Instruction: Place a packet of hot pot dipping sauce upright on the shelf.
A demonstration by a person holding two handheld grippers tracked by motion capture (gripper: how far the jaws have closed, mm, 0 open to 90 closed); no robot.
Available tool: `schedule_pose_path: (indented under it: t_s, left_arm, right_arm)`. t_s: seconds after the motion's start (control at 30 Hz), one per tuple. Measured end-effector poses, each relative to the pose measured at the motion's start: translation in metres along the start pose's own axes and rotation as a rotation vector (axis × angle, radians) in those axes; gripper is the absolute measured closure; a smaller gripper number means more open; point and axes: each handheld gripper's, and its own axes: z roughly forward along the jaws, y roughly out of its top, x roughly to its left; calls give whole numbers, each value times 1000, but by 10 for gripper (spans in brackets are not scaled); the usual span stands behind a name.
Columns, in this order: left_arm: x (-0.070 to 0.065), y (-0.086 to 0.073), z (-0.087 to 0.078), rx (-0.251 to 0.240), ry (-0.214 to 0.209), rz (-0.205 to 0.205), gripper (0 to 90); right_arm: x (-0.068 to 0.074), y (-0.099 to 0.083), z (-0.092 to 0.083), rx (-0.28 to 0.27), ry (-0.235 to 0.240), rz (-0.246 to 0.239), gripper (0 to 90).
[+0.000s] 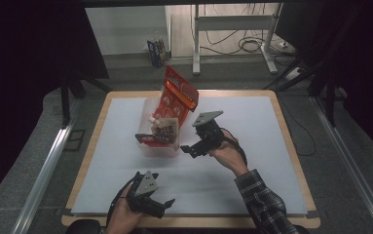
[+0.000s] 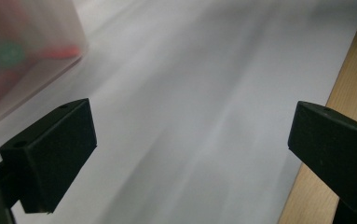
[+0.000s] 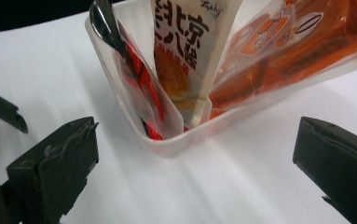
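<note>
**Snack bags in the tub**

The clear plastic tub (image 1: 160,146) sits in the middle of the white desk (image 1: 252,146). It holds the big orange crinkly snack bag (image 1: 177,97) and smaller packets. The bags look light, soft and slippery, so pinch a top edge. The right gripper (image 1: 190,149) is wide open, just beside the tub. The left gripper (image 1: 160,204) is open too, holding nothing.
</note>
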Motion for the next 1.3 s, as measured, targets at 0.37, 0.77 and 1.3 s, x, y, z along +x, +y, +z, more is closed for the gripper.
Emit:
schedule_pose_path:
  t_s: [0.37,0.77,1.3]
  left_arm:
    - [9,-7,-13,-1,35,-3,9]
    - [11,-13,-17,9,48,8,10]
    - [9,-12,-17,0,54,16,10]
  right_arm:
    - [7,-11,-1,3,-4,-2,0]
    - [18,-21,-5,-36,19,30,0]
    - [26,-40,-18,-24,-13,33,0]
